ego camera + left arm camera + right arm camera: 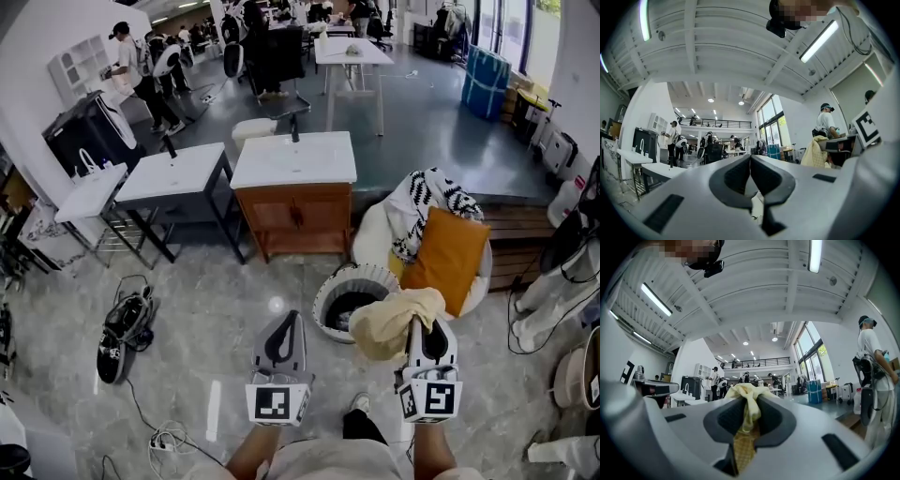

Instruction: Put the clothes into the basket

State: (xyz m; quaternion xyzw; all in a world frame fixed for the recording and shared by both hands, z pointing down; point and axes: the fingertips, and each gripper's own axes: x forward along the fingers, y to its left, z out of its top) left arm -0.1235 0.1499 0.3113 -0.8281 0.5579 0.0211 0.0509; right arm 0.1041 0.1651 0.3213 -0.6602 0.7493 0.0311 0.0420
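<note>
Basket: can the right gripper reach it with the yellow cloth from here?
Probably yes. The right gripper, shut on the yellow cloth, hangs just beside the basket, whose top is open, and nothing visible lies between them.

left gripper (284, 321): white shell, black pads | right gripper (417, 328): same | marker cubes (277, 403): black-white squares | top (328, 464): beige

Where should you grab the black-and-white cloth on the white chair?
Take the black-and-white cloth by its humped top, probably coming from above and in front. There it bunches up in loose folds over the back of the white chair, easy for two jaws to pinch. Lower down, the orange piece lies over it and would get in the way.
</note>
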